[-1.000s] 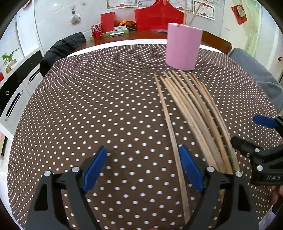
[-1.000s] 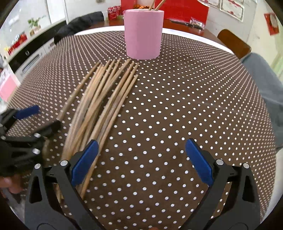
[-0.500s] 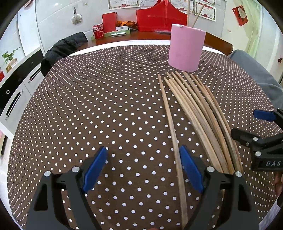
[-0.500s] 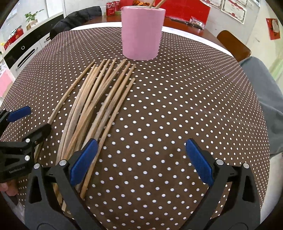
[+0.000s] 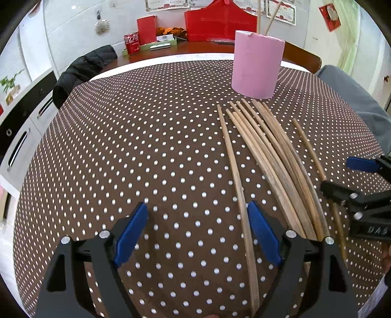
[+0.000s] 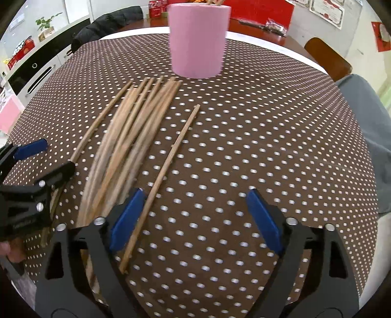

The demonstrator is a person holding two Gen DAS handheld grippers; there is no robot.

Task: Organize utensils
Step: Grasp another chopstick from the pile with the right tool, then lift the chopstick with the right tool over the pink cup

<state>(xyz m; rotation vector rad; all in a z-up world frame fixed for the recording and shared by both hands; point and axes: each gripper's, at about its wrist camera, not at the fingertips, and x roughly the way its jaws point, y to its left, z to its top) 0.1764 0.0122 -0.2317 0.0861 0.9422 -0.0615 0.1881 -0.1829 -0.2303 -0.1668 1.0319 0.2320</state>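
Both spread wide, gripping nothing: left claw (image 5: 198, 232) at lower centre, right claw (image 6: 195, 217) likewise. Bundle of chopsticks (image 5: 271, 159) flat on polka-dot table (image 5: 122, 146), centre right; one stray chopstick (image 6: 166, 168) apart. Pink cup (image 6: 198, 39) top centre.

We lose the near ends of the bundled chopsticks (image 5: 281, 171) behind the left gripper's (image 5: 198, 234) right finger in the left wrist view, and under the right gripper's (image 6: 195, 220) left finger in the right wrist view. The pink holder (image 6: 198, 39) is blurred there, its rim cut by the top edge. The holder hides all but the tips of the two sticks (image 5: 264, 17) standing in it.
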